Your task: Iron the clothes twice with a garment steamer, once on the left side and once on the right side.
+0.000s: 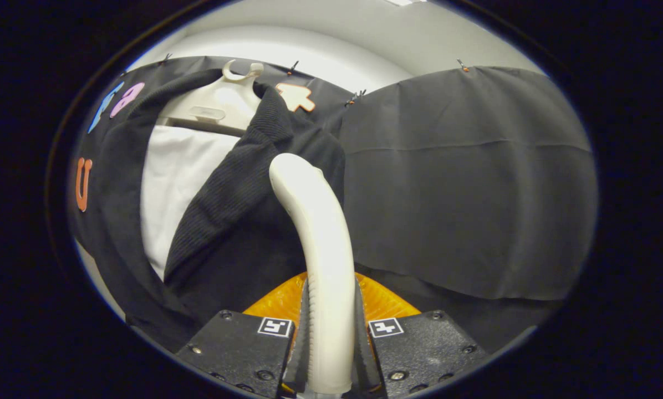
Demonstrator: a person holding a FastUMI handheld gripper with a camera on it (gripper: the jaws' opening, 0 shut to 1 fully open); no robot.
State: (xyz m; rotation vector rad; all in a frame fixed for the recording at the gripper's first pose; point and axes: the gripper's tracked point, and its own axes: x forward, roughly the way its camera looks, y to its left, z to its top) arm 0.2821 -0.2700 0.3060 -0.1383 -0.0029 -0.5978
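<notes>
Clamped between both tool [331,332] fingers, the steamer handle [317,249] rises against the black cardigan [237,221].

Lighting even, moderately bright, from overhead; ceiling fixture [401,2] blown out. Soft glare on steamer handle [315,238] clamped between gripper [331,332] fingers. Dark garment [243,221] loses detail in shadow. Strong fisheye bending toward rim; slight softness at edges, centre sharp.
</notes>
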